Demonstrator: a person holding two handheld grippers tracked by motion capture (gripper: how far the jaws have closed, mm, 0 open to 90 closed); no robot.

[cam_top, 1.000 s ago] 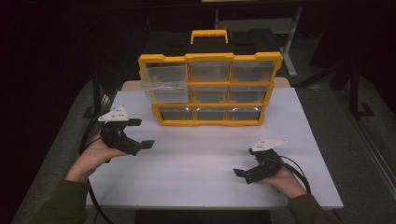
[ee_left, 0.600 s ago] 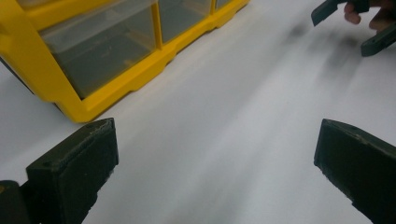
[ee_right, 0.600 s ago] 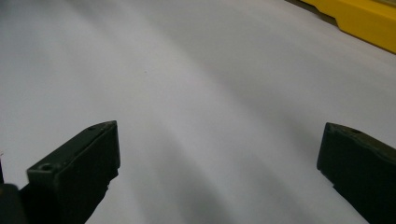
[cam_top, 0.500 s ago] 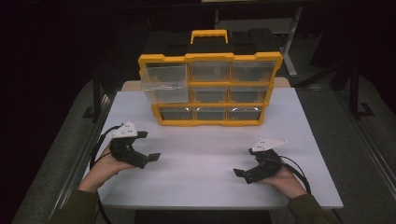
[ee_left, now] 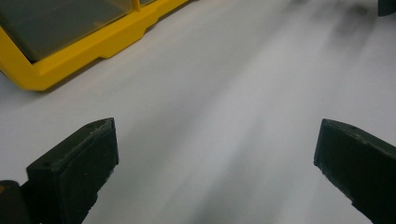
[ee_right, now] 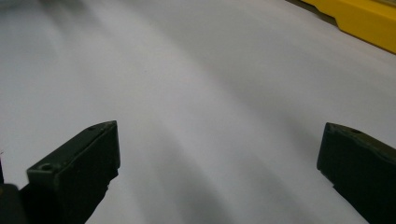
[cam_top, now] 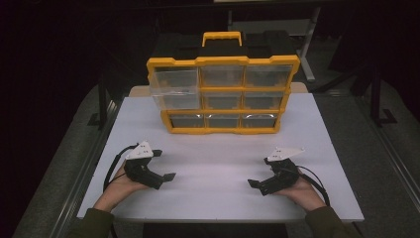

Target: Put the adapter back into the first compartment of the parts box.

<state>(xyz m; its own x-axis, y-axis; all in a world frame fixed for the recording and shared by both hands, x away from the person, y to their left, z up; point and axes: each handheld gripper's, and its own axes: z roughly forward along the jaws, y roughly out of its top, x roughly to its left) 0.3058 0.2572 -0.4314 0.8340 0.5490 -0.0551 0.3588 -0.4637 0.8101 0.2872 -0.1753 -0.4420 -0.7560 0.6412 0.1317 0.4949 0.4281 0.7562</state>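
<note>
- My left claw rests low on the near left of the white worktop, jaws spread wide and holding nothing.
- From my left claw's own view, its jaws frame bare worktop, and the organiser's yellow base sits at the far left.
- The yellow drawer organiser stands upright at the far middle, well apart from both claws; its top-left clear drawer juts out.
- My right claw lies on the near right, wide and empty.
</note>
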